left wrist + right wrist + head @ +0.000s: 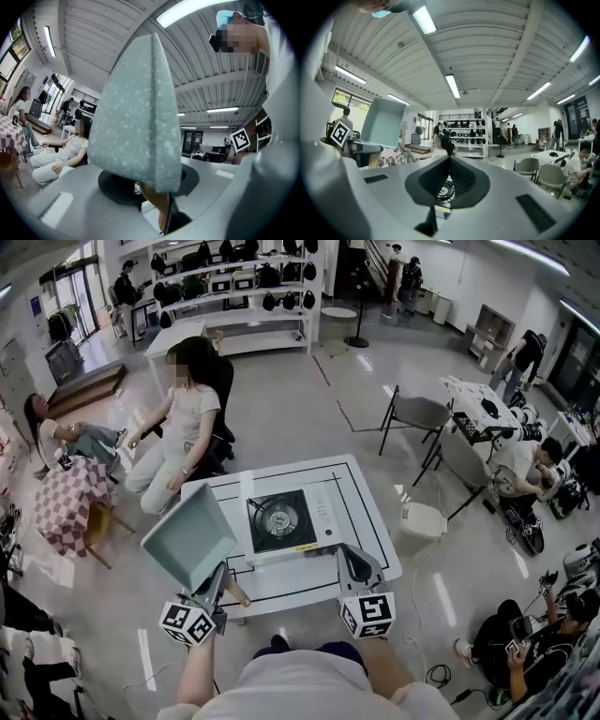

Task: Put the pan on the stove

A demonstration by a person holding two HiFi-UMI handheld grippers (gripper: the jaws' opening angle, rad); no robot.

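The left hand-held gripper [217, 583] is clamped on the pan's wooden handle [157, 202] and holds the square grey-green pan [187, 538] tilted in the air at the bench's [361, 486] near left corner, clear of the stove [281, 521]. The right hand-held gripper [354, 564] hovers over the bench's near edge, jaws together and empty.

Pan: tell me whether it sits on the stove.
No, the pan is held in the air by the left gripper, left of the stove.
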